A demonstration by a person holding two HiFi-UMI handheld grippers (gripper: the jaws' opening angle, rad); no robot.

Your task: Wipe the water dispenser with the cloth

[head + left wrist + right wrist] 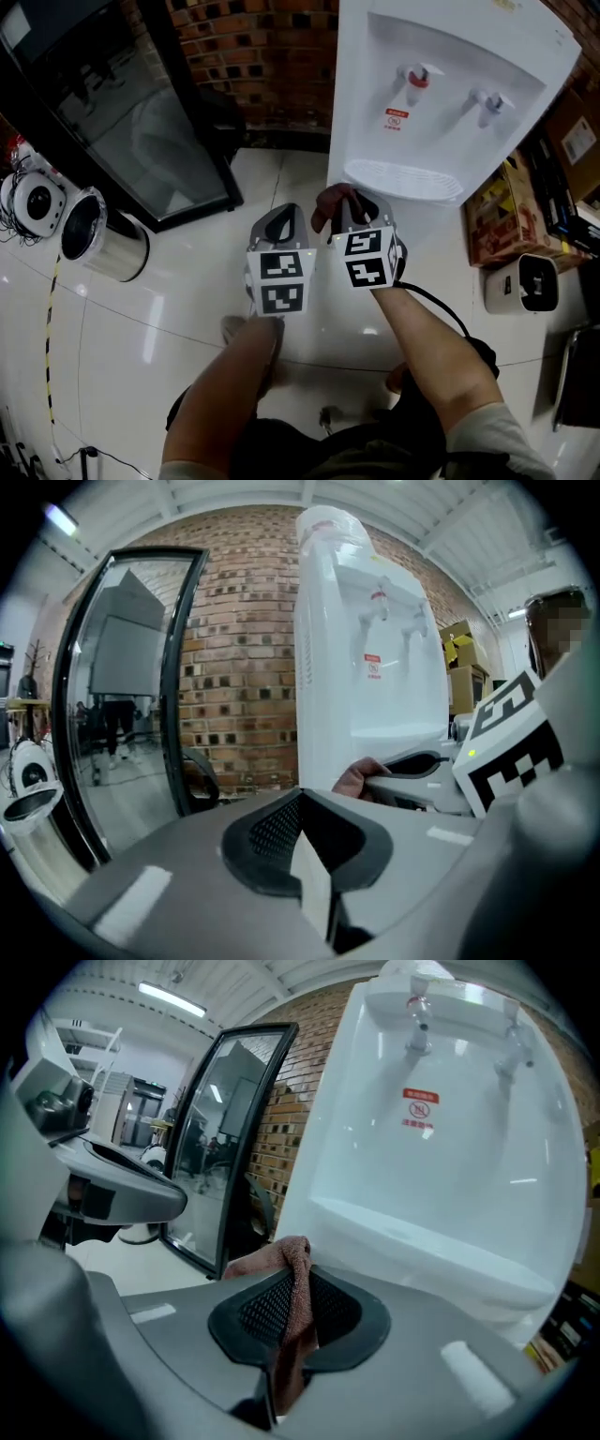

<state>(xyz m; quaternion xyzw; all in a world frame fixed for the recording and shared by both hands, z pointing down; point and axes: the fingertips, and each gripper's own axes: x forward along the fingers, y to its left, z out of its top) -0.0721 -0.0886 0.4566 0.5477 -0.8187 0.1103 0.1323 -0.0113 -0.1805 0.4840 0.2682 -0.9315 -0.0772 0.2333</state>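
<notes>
Rust-brown cloth clamped in right gripper, plain only in right gripper view; left gripper jaws together, empty; white plastic water dispenser near, 12 o'clock.

The white water dispenser has 1 red tap and 1 pale tap, perhaps blue; the cloth is reddish-brown.

Left hand-held gripper jaws together, empty; right hand-held gripper clamped on cloth; both side by side.
</notes>
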